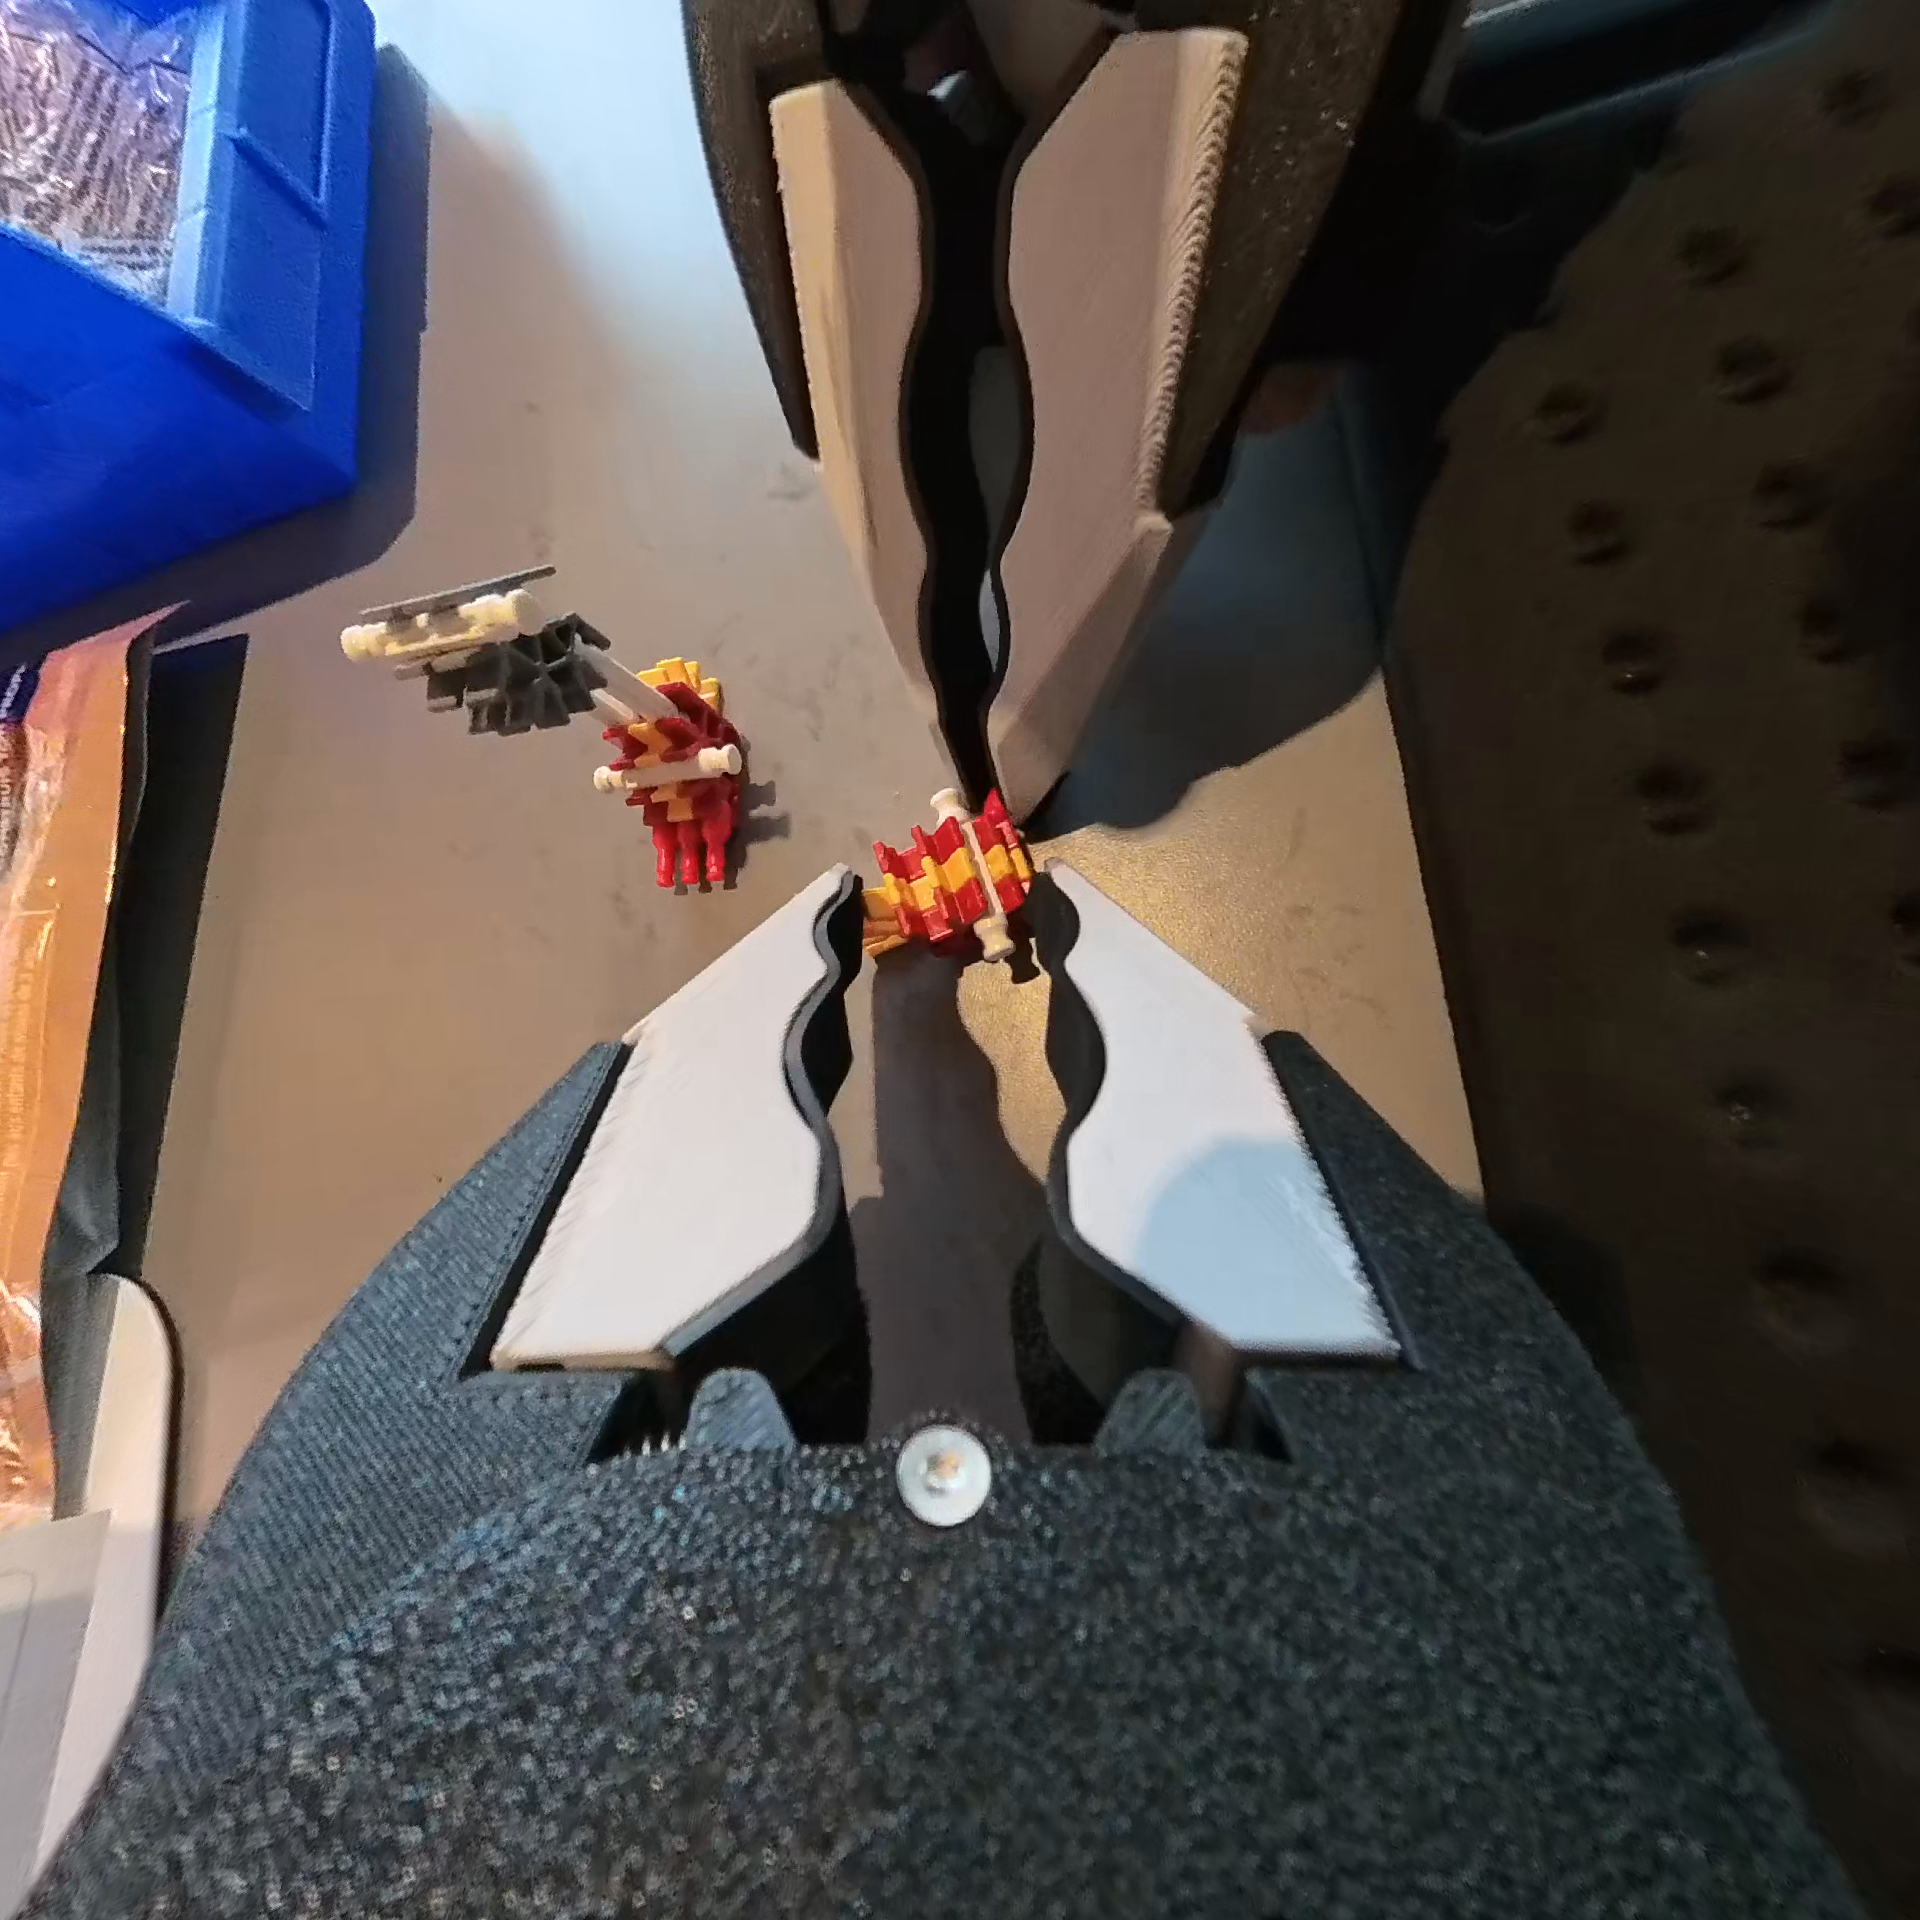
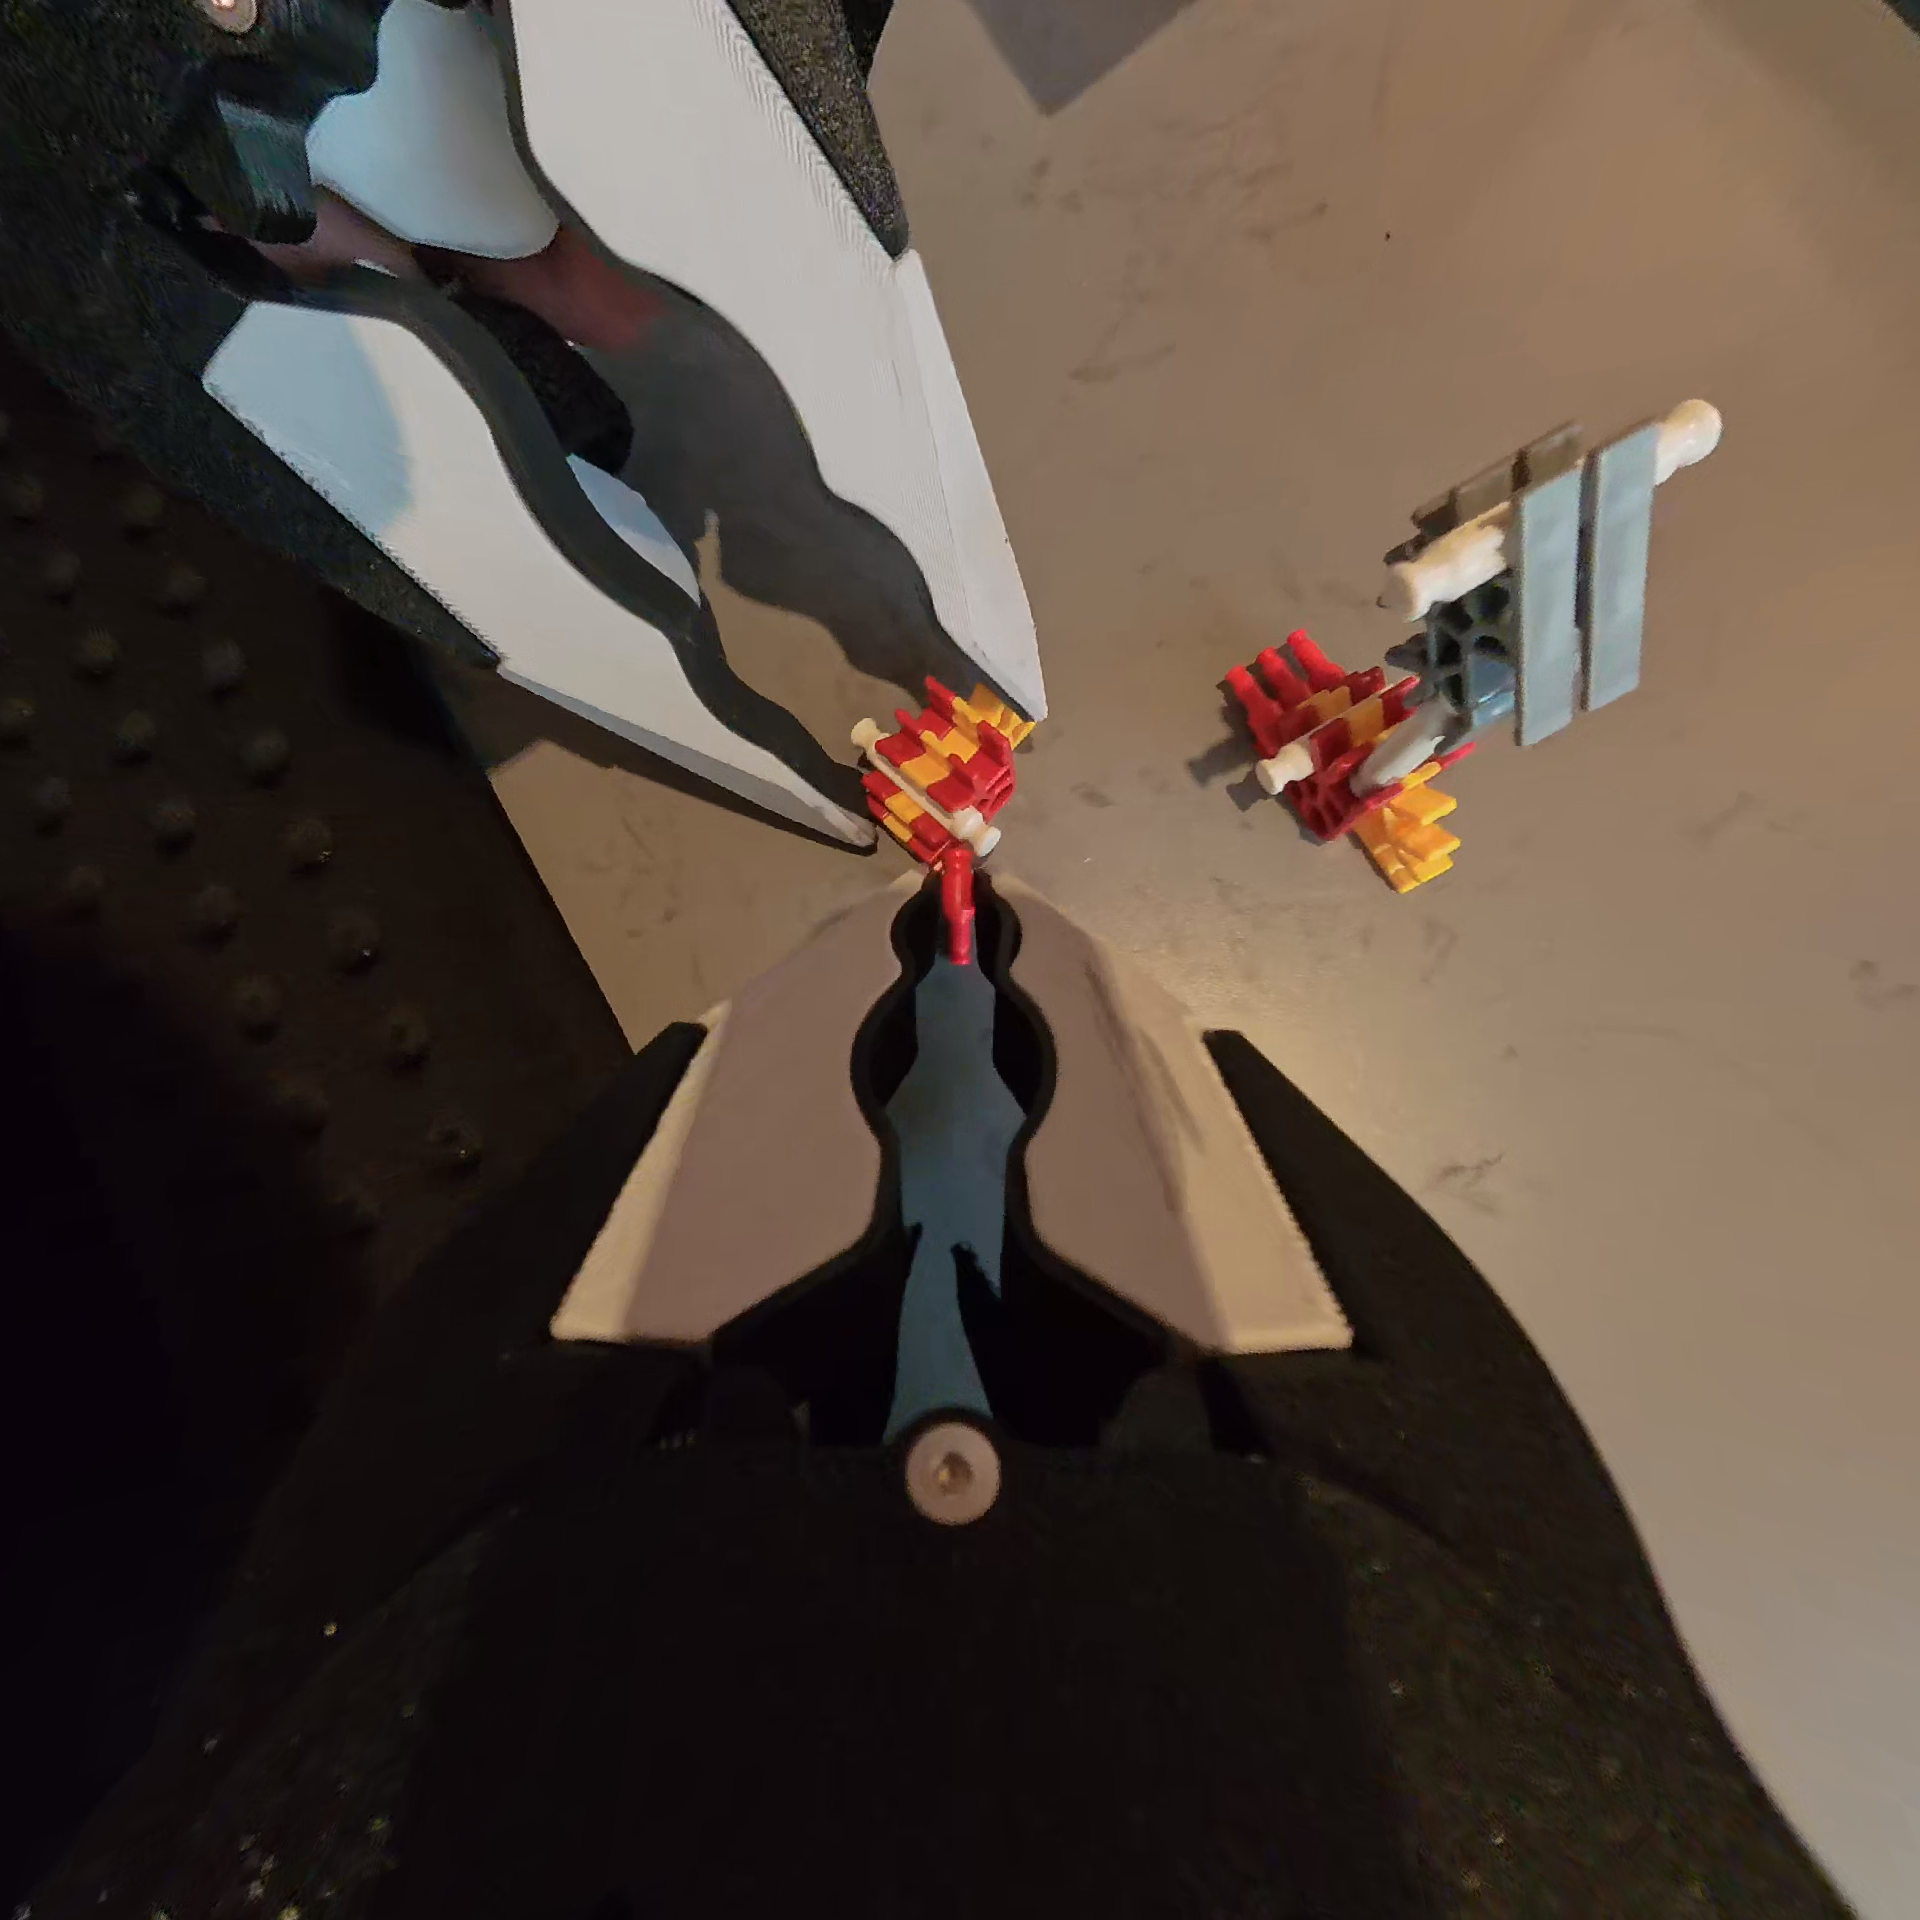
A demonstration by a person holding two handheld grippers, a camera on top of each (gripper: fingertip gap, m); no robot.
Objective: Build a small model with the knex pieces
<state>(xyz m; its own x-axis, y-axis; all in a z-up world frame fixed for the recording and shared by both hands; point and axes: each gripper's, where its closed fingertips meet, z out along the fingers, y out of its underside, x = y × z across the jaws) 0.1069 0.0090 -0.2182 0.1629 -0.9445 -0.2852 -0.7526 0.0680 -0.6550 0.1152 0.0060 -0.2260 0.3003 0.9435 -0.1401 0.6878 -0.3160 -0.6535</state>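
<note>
On the pale grey tabletop [image 1: 582, 260], a small cluster of red and yellow plastic connector pieces crossed by a white rod [image 1: 951, 883] sits between the fingertips of the left gripper [image 1: 951, 894], whose jaws stand spread on either side. The right gripper [image 2: 951, 899] is pinching a red rod [image 2: 958, 920] that sticks out of this cluster. Well apart lies a larger red, yellow and grey assembly [image 2: 1455, 644], near a blue plastic bin [image 1: 177, 312].

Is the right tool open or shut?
Shut. In the right wrist view the right tool has its fingers closed on a red rod of the red-yellow cluster.
</note>
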